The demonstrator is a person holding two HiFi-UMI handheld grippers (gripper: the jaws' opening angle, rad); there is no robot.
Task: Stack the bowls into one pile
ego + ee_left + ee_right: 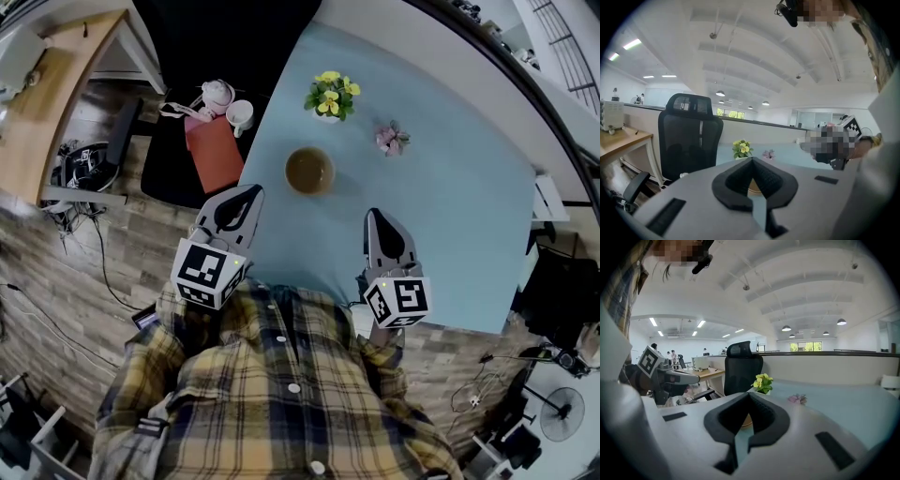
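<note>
A brown bowl [309,171] stands on the light blue table [450,216], near its left edge; I cannot tell whether others are nested in it. My left gripper [247,194] is shut and empty, its tip just off the table's left edge, short of the bowl. My right gripper [377,217] is also shut and empty, over the table to the bowl's lower right. In the left gripper view the closed left gripper [751,161] hides all but a sliver of the bowl [753,187]. The right gripper [749,395] likewise covers most of the bowl [746,421].
A pot of yellow flowers [331,95] and a small pink flower [392,138] stand beyond the bowl. Left of the table are a black office chair [689,136], a red bag [216,155] with white cups, and a wooden desk [47,94]. Cables lie on the floor.
</note>
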